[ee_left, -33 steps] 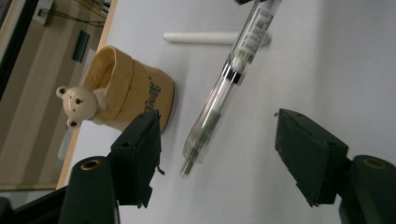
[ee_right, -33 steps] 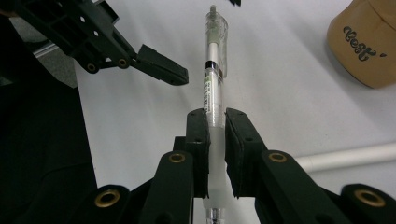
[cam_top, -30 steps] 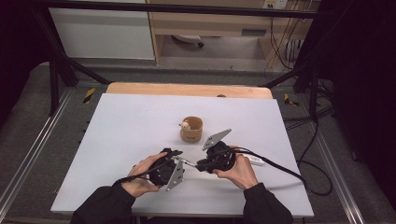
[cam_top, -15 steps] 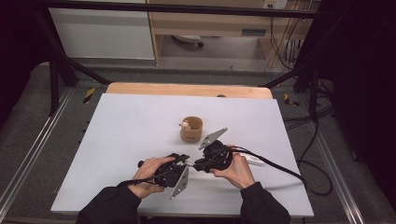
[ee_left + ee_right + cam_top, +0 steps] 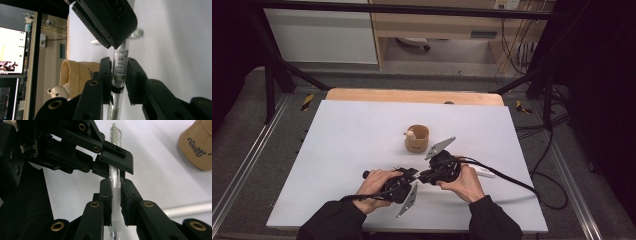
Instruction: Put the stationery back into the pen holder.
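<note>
Pen (image 5: 115, 182) clamped by both grippers' jaws, left just closed; its tip cut off

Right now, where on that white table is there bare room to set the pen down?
The white table lies bare left of the tan cup, and also behind it toward the wooden edge. It is crowded in front of the cup, where both grippers clamp the pen.

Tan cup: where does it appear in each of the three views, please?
High view: tan cup at the middle of the white table.
Left gripper view: lower left, turned sideways in the picture.
Right gripper view: top right corner.
Shared landmark: that white table.
</note>
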